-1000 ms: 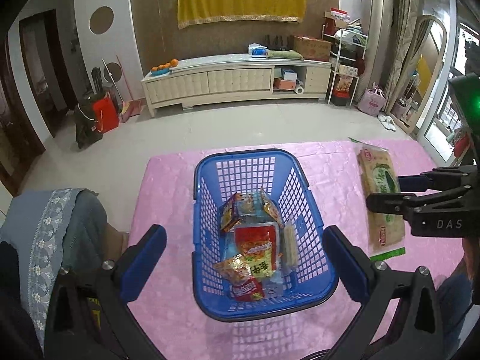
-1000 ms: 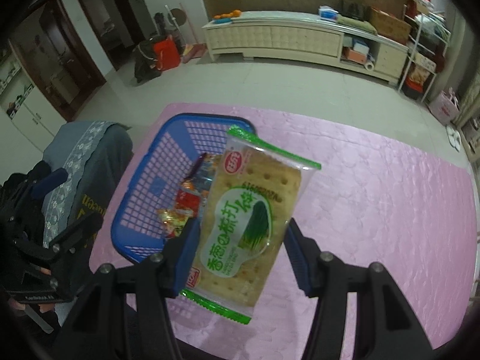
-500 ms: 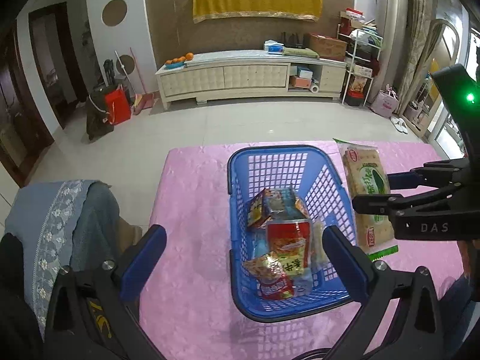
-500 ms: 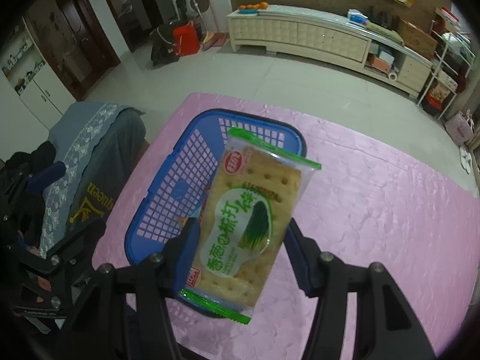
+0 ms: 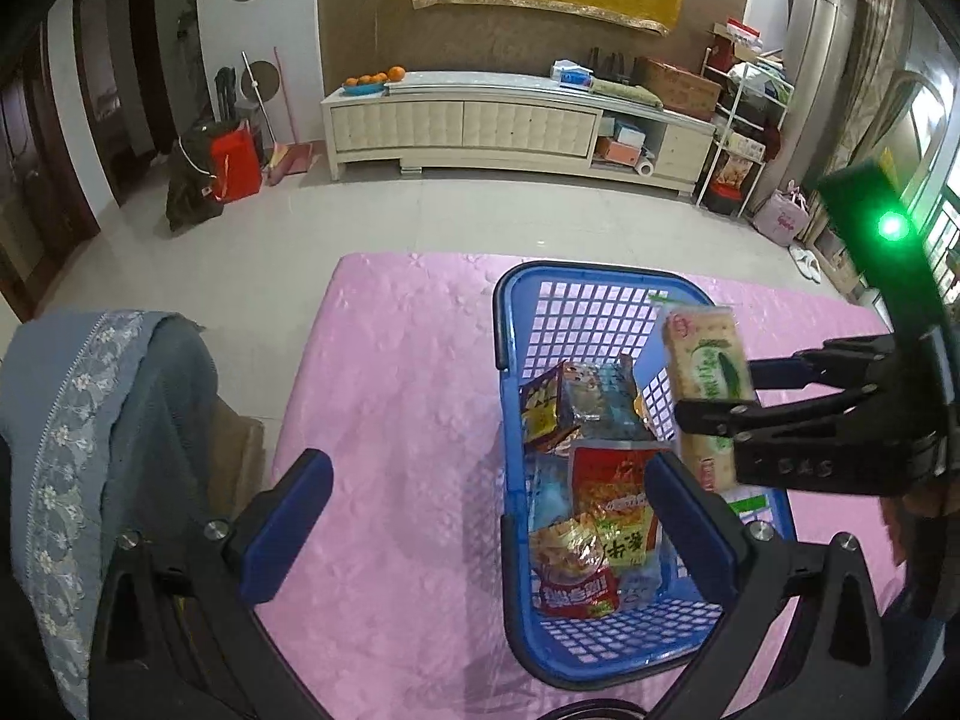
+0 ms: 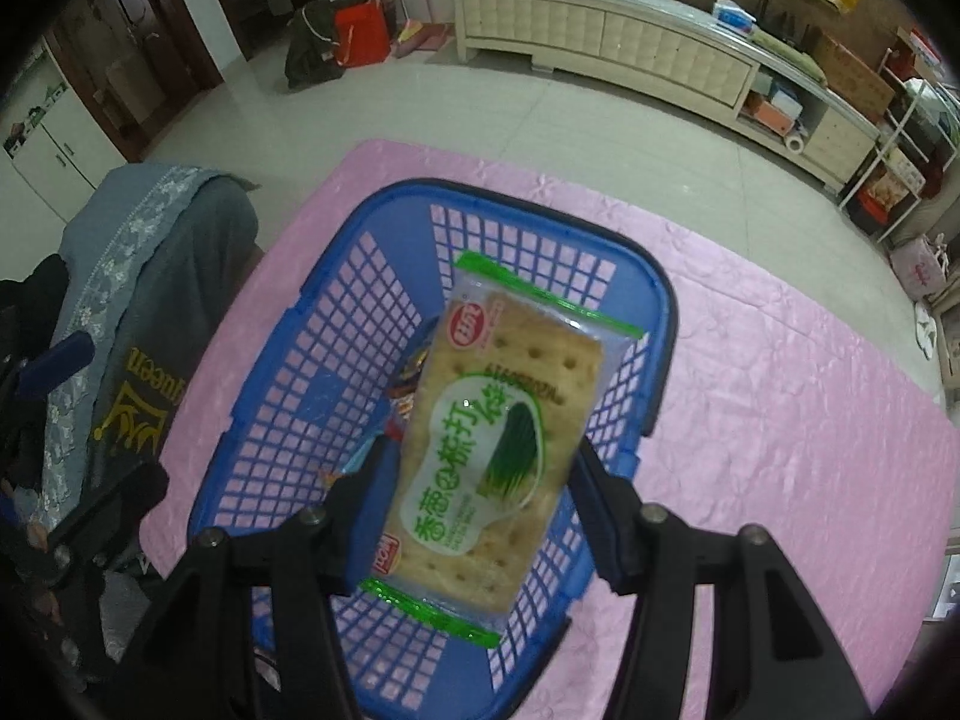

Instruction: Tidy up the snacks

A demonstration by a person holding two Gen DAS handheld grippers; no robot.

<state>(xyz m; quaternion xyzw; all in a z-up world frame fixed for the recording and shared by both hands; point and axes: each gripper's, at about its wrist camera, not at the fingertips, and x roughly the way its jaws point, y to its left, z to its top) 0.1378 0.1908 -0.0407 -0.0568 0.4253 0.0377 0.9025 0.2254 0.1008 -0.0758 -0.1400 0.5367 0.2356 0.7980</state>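
Left wrist view: the left gripper (image 5: pixel 489 531) has its fingers wide, holding nothing, over the pink bench (image 5: pixel 396 396) beside the blue basket (image 5: pixel 510 420).

Right wrist view: the right gripper (image 6: pixel 477 498) holds the cracker pack (image 6: pixel 492 438) above the basket.

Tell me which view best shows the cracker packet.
The right wrist view: the cracker packet faces the camera, label showing, above the blue basket. The left wrist view shows it obliquely, partly behind the right tongs.
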